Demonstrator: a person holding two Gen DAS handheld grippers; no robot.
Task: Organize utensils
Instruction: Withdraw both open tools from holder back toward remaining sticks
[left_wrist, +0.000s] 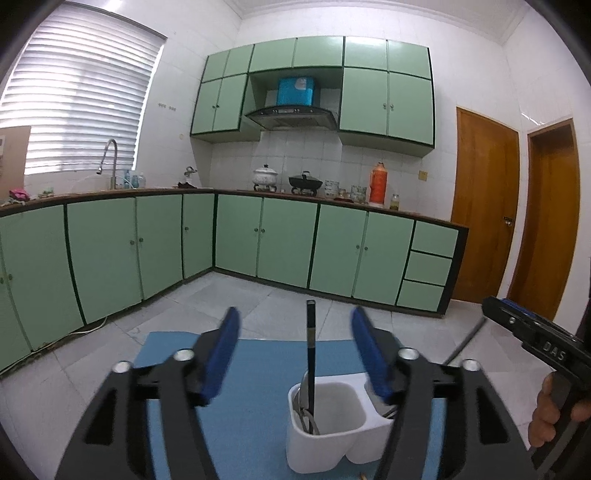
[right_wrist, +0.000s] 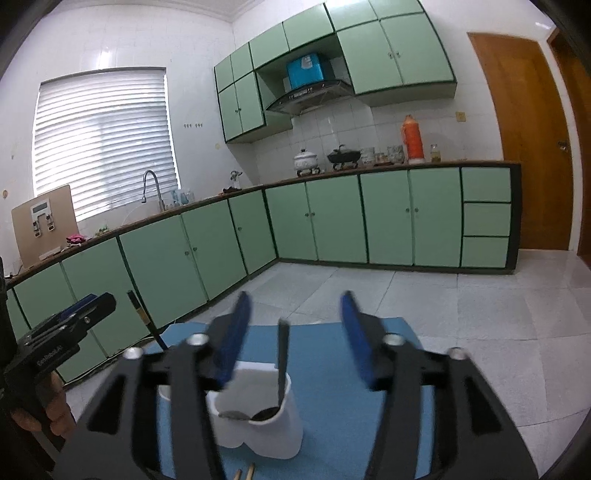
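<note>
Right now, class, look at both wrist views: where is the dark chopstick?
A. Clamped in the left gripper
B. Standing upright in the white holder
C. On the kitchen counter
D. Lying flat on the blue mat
B: the dark chopstick stands upright in the white holder, untouched between the open pads of the left gripper.
</note>
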